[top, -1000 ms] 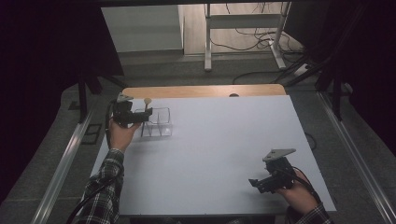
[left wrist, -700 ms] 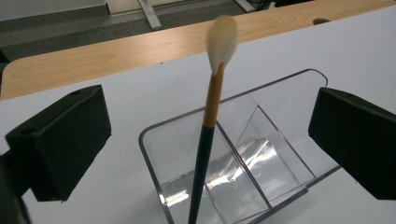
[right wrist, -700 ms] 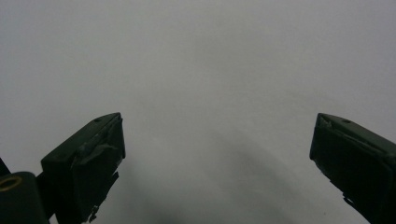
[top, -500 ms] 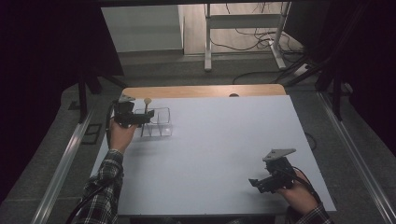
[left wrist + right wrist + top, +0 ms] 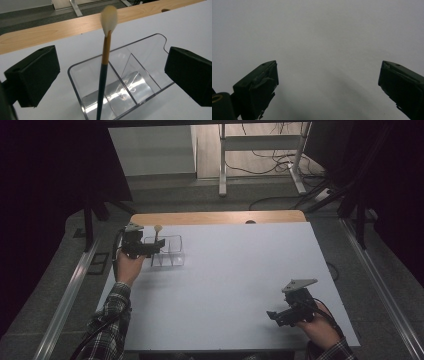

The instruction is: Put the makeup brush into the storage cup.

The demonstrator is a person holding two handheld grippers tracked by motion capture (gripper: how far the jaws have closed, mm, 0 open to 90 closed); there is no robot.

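A make-up brush with a dark handle, an orange ferrule and a pale tuft stands tilted in the left compartment of a clear plastic organizer. My left gripper is open, with one jaw on each side of the organizer and apart from the brush. In the high view the brush rises from the organizer at the table's far left, and the left gripper is at the organizer's left end. My right gripper is open low over the white table near the front right, with nothing between its jaws.
A wooden strip runs along the table's far edge. Metal rails flank the table on both sides. Beyond the table are a white stand and cables on the floor.
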